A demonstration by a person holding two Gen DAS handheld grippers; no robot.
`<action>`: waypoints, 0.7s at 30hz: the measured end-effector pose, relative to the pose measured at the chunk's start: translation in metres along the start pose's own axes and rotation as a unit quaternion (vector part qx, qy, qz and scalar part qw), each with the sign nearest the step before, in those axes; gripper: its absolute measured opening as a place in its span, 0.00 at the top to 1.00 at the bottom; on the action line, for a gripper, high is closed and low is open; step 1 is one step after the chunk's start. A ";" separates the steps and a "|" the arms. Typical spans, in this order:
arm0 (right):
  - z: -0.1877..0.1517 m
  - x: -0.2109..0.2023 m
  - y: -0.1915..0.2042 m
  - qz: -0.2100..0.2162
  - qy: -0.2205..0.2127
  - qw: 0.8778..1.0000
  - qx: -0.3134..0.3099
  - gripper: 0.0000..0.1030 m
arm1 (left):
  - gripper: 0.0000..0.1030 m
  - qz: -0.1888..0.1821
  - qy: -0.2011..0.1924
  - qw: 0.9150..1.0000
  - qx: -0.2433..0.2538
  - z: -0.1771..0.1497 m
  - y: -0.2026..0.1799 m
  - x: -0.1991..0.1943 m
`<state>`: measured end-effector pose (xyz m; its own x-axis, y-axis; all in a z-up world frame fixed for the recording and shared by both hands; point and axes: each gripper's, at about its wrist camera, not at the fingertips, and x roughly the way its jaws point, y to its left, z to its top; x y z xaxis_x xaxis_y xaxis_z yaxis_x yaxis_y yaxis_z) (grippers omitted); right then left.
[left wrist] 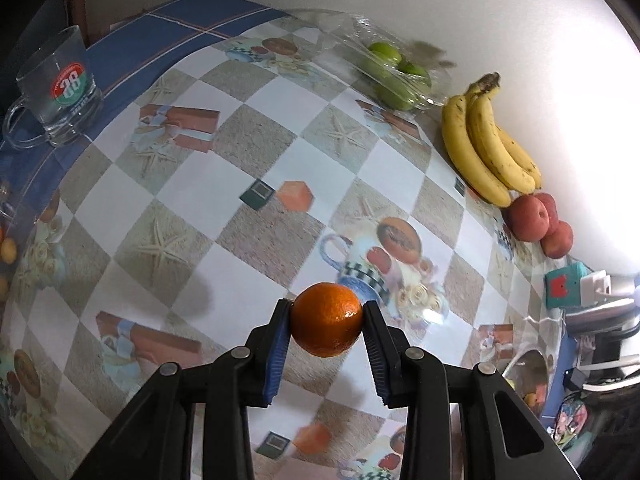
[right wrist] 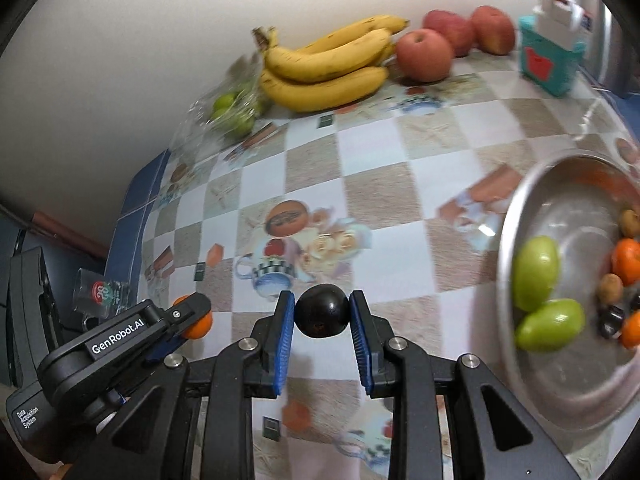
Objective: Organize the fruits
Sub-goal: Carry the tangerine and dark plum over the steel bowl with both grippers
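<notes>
Orange tangerine (left wrist: 326, 319), near-black plum (right wrist: 321, 311), yellow bananas (right wrist: 326, 65) (brown-speckled), red apples (right wrist: 426, 54), green fruit (right wrist: 536, 266) in a silver bowl (right wrist: 532, 384); table (left wrist: 256, 128) checked white and beige.

The tabletop (left wrist: 248, 152) wears a smooth, printed oilcloth with a faint sheen. A glossy orange (left wrist: 326, 320) sits between ribbed blue pads (left wrist: 276, 360) on matt black plastic tongs (left wrist: 326, 322) — the dark plum (right wrist: 321, 311) is shiny too. The bowl (right wrist: 520, 216) is brushed metal, the mug (left wrist: 60, 88) clear glass, and the bag of green fruit (left wrist: 384, 64) crinkled clear plastic.
</notes>
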<state>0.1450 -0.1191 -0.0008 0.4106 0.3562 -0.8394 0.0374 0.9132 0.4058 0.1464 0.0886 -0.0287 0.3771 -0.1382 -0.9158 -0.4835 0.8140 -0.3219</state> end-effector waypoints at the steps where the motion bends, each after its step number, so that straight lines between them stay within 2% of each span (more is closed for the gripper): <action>1: 0.001 -0.005 -0.004 -0.004 -0.006 1.000 0.004 0.72 | 0.63 -0.003 0.001 1.000 0.005 -0.002 -0.005 -0.001; 12: 0.016 -0.048 -0.074 -0.067 -0.059 0.994 0.063 0.72 | 0.63 -0.009 -0.004 0.999 0.040 -0.018 -0.040 -0.006; 15: 0.019 -0.056 -0.095 -0.087 -0.068 0.990 0.084 0.72 | 0.63 -0.006 -0.005 0.998 0.060 -0.024 -0.053 -0.006; 21: 0.020 -0.063 -0.131 -0.105 -0.071 0.984 0.124 0.72 | 0.63 -0.028 0.014 0.993 0.111 -0.045 -0.090 0.000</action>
<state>0.1326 -0.2652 0.0056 0.4929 0.1175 -0.8621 0.3492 0.8808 0.3197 0.1542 -0.0100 -0.0102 0.3755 -0.2002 -0.9049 -0.2750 0.9083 -0.3151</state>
